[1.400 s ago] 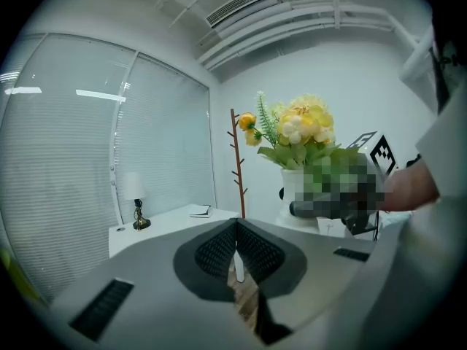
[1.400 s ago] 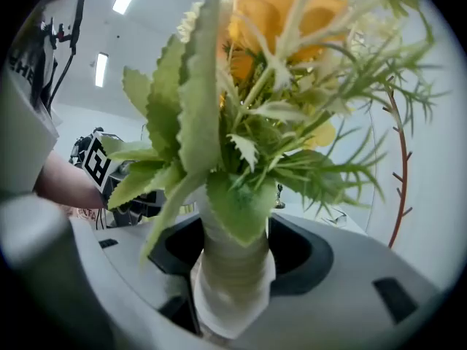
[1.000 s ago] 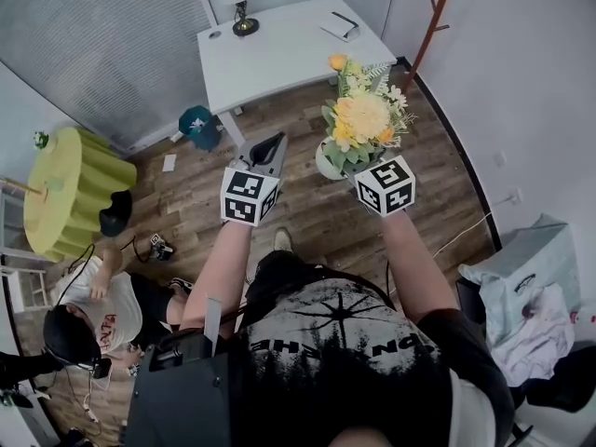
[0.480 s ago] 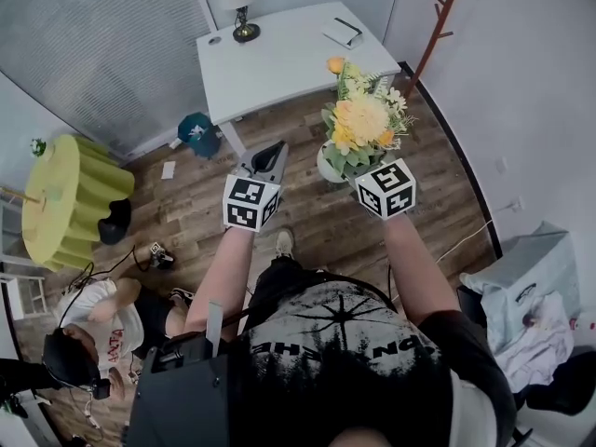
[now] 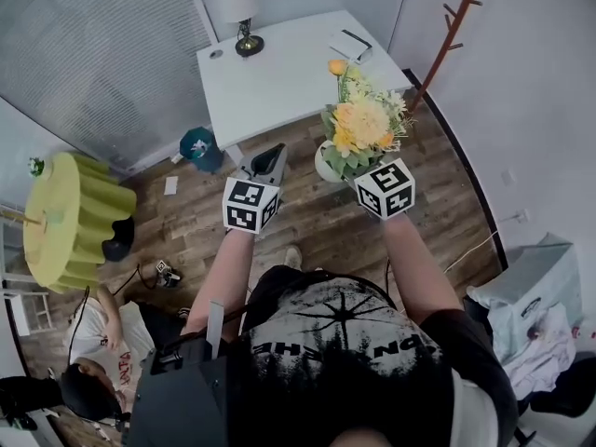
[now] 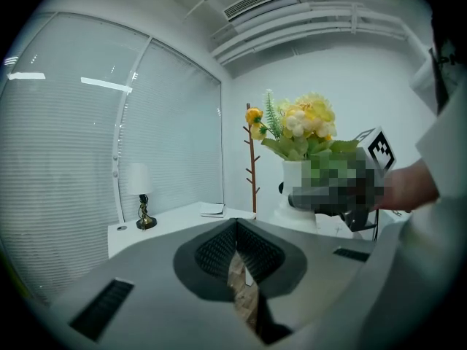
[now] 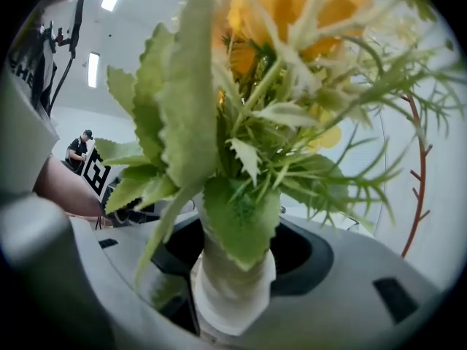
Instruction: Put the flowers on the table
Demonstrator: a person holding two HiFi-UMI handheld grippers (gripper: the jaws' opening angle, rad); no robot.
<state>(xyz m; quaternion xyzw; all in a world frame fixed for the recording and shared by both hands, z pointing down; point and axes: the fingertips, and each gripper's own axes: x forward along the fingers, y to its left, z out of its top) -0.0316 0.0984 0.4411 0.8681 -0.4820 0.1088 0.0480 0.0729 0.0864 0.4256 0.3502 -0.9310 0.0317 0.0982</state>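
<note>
Stepped nearer the table [image 5: 279, 73] over the last second, so that its front edge sits lower in the head view, closer ahead of both grippers. Carried the flowers [image 5: 361, 124] along in the right gripper [image 5: 345, 170]. Only the top orange bud crossed the table's front edge a second ago; now the bouquet's upper half overlaps it, near the right corner. Brought the left gripper [image 5: 271, 159] forward too, narrowing the gap between its tips and that edge. Left the person on the floor [image 5: 93, 380] farther behind, now down in the view's bottom-left corner, with the teal bin [image 5: 198, 144] also lower in the view.
</note>
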